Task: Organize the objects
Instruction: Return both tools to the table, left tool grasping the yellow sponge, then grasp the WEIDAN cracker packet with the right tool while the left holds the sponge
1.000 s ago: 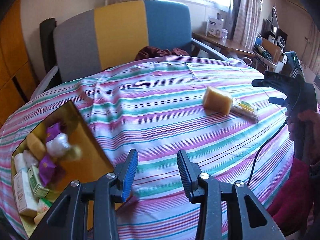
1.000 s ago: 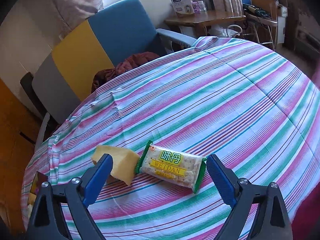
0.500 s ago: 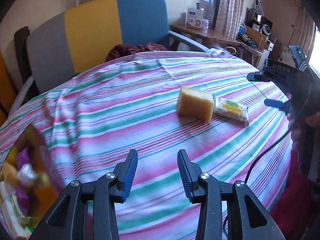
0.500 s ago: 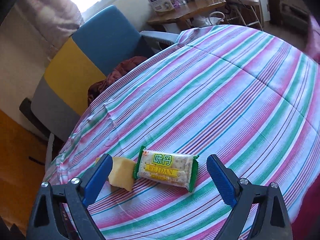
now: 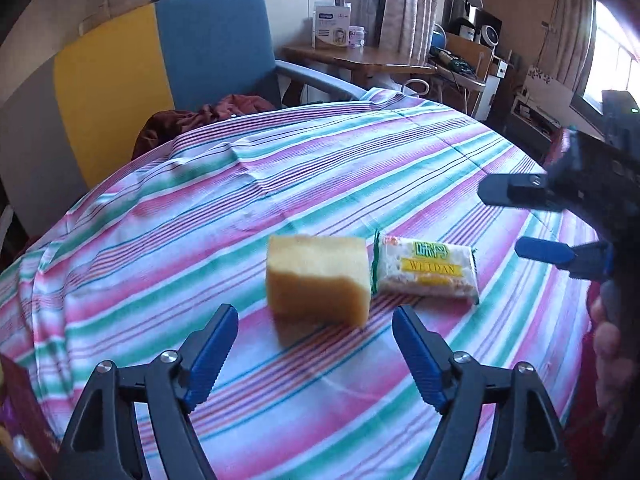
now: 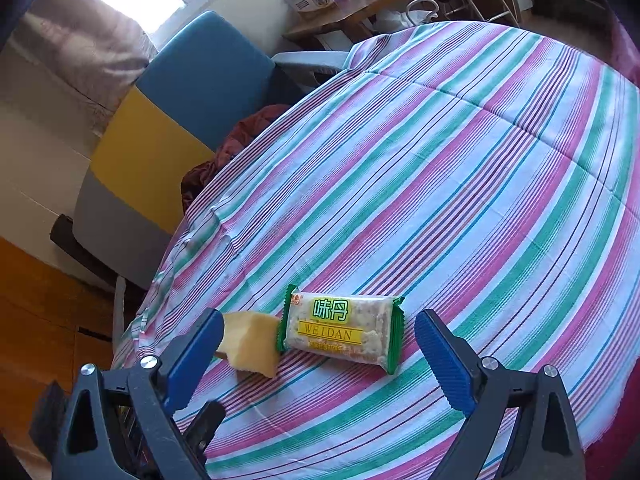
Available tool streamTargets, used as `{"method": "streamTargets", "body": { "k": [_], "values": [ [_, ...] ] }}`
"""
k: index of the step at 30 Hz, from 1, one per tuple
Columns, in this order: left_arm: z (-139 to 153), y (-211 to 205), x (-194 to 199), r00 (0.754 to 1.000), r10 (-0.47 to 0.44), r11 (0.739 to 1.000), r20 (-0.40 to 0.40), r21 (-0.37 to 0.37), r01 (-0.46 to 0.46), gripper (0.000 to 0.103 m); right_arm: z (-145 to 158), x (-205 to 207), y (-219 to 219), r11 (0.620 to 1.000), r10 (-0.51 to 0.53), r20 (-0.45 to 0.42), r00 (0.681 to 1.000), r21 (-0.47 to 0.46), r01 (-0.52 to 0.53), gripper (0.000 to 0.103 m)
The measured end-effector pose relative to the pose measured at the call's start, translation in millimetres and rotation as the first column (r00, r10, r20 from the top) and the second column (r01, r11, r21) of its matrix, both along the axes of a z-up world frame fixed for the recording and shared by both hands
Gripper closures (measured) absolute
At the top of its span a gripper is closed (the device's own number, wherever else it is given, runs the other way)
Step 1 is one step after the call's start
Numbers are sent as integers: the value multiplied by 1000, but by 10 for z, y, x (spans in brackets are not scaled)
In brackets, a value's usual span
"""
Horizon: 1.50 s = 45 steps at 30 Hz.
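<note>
A yellow sponge-like block lies on the striped tablecloth, touching a green-edged WEIDAN cracker packet to its right. My left gripper is open and empty, just short of the block, jaws wider than it. My right gripper is open and empty, jaws either side of the packet and close to it; the block sits by its left finger. The right gripper also shows at the right of the left wrist view.
A grey, yellow and blue chair with dark red cloth on its seat stands behind the table. A wooden desk with boxes is further back. A box of snacks shows at the lower left edge.
My left gripper swung right from the snack box toward the yellow block and opened wider. My right gripper came lower and closer over the packet.
</note>
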<state>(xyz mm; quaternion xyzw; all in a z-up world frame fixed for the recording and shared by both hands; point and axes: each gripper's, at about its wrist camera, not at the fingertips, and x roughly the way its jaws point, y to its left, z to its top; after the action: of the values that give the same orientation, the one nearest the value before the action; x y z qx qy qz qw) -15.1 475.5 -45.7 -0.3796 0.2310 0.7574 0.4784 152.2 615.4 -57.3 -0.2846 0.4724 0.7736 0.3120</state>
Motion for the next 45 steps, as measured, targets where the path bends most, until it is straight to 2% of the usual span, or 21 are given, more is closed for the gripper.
{"method": "streamTargets", "body": {
  "k": [9,10,11,17,22,25,32,34,36,38,42,45],
  "values": [
    [-298,510,-199,1000,-13,997,-9,-82,12,21,-42,-45,10,1000,10,1,1000,-23,-10,5],
    [-358,522,-236,1000,-5,996,8,-92,6,26,-48,-50,8,1000,14,3,1000,-25,-14,5],
    [-374,481,-263,998,-10,998,54,-62,13,31,-53,-59,6,1000,18,6,1000,-26,-17,5],
    [-282,60,-202,994,13,1000,105,-9,-12,35,-50,-81,8,1000,22,23,999,-13,-22,5],
    [-223,-491,-79,990,63,998,124,-5,-63,35,-47,-117,-21,999,39,53,998,5,-39,5],
    [-180,-827,83,992,55,998,116,-3,-55,35,-77,-147,-41,998,55,86,995,5,-56,5],
    [-230,-1272,329,986,53,999,157,-16,-51,35,-117,-295,-123,991,99,216,971,65,-116,5],
    [-248,-1361,359,985,46,999,168,-13,-45,35,-129,-394,-176,984,138,265,954,76,-163,5],
    [-238,-1423,381,986,39,999,161,-11,-37,35,-116,-533,-250,965,181,338,924,120,-233,5],
    [-231,-1474,382,985,41,999,170,-5,-41,35,-132,-729,-317,927,251,422,871,155,-342,5],
    [-240,-1566,373,981,52,999,184,4,-54,35,-276,-1071,-380,826,376,572,728,149,-544,4],
    [-242,-1600,361,980,56,998,192,13,-60,35,-370,-1194,-347,778,388,650,653,150,-611,2]
  ]
}}
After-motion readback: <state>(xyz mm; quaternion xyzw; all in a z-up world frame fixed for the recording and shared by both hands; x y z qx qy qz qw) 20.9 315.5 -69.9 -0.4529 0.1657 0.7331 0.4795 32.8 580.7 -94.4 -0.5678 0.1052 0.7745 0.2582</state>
